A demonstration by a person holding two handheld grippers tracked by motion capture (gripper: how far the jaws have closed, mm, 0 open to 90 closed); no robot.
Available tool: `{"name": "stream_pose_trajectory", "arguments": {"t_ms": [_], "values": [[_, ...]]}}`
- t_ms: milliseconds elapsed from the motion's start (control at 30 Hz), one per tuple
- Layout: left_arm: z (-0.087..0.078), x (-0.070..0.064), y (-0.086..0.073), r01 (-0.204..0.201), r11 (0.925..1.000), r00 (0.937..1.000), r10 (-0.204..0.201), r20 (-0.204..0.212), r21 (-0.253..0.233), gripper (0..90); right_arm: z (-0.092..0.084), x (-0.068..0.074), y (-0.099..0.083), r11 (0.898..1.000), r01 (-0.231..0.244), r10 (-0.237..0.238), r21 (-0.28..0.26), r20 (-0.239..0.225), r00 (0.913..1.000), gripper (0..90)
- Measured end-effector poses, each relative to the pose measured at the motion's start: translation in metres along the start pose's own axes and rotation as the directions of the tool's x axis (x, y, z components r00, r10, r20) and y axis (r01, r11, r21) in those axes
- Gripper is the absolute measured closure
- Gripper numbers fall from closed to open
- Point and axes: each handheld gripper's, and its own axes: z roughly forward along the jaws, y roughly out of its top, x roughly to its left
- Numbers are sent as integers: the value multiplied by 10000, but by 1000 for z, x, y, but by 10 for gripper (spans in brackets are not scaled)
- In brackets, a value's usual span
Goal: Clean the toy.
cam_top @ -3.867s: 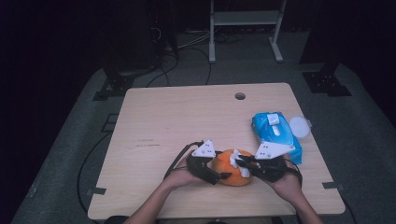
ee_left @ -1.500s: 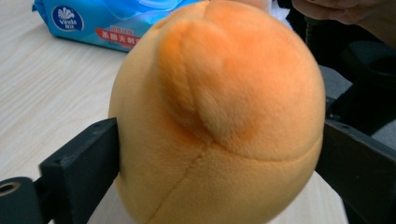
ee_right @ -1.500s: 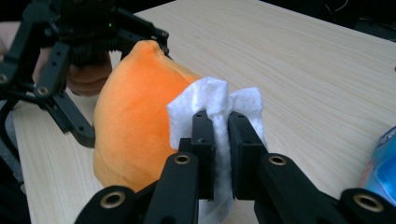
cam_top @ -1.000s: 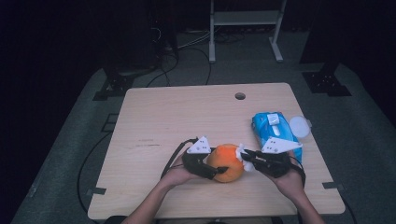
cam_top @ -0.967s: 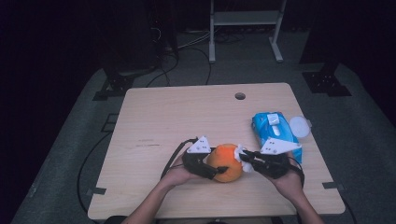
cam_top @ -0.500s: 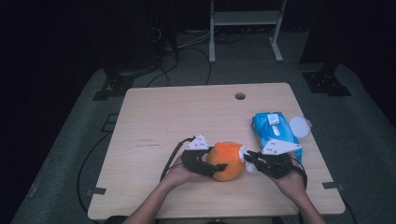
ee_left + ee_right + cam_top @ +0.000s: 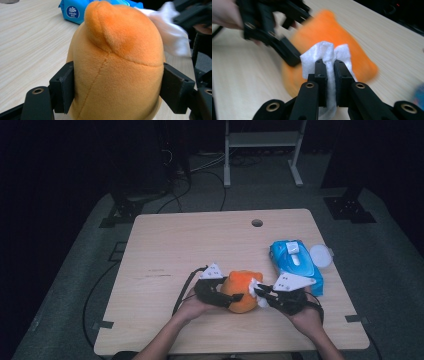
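An orange plush toy (image 7: 240,290) sits near the table's front edge, between my two grippers. My left gripper (image 7: 231,297) is shut on it. In the left gripper view the pads (image 7: 65,87) press both flanks of the toy (image 7: 117,57). My right gripper (image 7: 260,292) comes in from the right, shut on a white wipe (image 7: 254,286). In the right gripper view the wipe (image 7: 322,51) is pinched between the jaws of my right gripper (image 7: 330,67) and bunches up against the blurred toy (image 7: 359,62). The left gripper (image 7: 284,50) lies beyond it.
A blue pack of wipes (image 7: 295,262) lies to the right on the wooden table (image 7: 200,245), with a round white lid (image 7: 320,255) beside it. A cable hole (image 7: 257,223) sits near the far edge. A white stand (image 7: 260,140) is on the floor behind.
The toy has turned a little in the left gripper's hold. The right gripper with the wipe has shifted slightly against the toy's side. The left hand has stayed in place.
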Motion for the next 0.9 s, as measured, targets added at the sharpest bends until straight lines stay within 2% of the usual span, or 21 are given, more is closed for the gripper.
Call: {"name": "stream_pose_trajectory", "arguments": {"t_ms": [67, 133, 167, 200, 233, 267, 367, 433, 467, 533, 600, 667, 800, 867, 900], "values": [[0, 0, -1, 109, 9999, 9999, -109, 1, -56, 240, -2, -7, -6, 9996, -241, 237, 163, 220, 9995, 816], [1, -3, 1, -45, 10000, 9999, 45, -119, 4, 240, -2, -8, -7, 9990, -419, 417, 139, 147, 9990, 817], [2, -6, 1, -218, 9997, 9996, 219, -149, 59, 240, -2, -4, -3, 9997, -241, 240, 98, 127, 9996, 817], [2, -6, 1, -218, 9997, 9996, 219, -149, 59, 240, -2, 1, 0, 9999, -97, 97, 33, 19, 10000, 817], [3, -13, 1, -637, 9978, 9977, 640, -208, 166, 240, -1, 7, 5, 10000, 56, -57, -76, -149, 9999, 817], [3, -15, 1, -872, 9958, 9959, 878, -220, 265, 241, -1, 10, 7, 9998, 140, -143, -141, -223, 9996, 816], [4, -22, 1, -1246, 9915, 9918, 1255, -227, 377, 243, -3, 11, 13, 9992, 325, -330, -247, -203, 9992, 815], [5, -24, 1, -1511, 9874, 9885, 1513, -9, 465, 242, -6, 6, 12, 9994, 150, -155, -302, -157, 9998, 815], [4, -26, 1, -1797, 9823, 9837, 1790, 194, 529, 240, -7, 3, 10, 9995, 66, -68, -320, -60, 10000, 815], [2, -26, 3, -2051, 9770, 9777, 2018, 580, 580, 220, -11, -4, 6, 9996, -114, 114, -273, 16, 9999, 815], [-2, -24, 6, -2000, 9789, 9770, 1961, 834, 413, 189, -13, -7, 2, 9998, -158, 157, -94, -141, 9998, 816], [-4, -21, 9, -1800, 9832, 9800, 1766, 918, 309, 158, -13, -6, -2, 10000, -46, 47, 40, -318, 9995, 816], [-1, -25, 4, -2044, 9780, 9753, 2000, 938, 408, 230, -14, 1, 1, 9999, 112, -108, 75, -475, 9988, 817], [0, -28, 2, -2325, 9715, 9680, 2267, 1073, 454, 249, -14, 9, 6, 9995, 307, -308, -37, -660, 9973, 817], [0, -29, 1, -2451, 9682, 9645, 2384, 1139, 495, 258, -13, 13, 9, 9992, 334, -352, -216, -928, 9951, 817]]}}
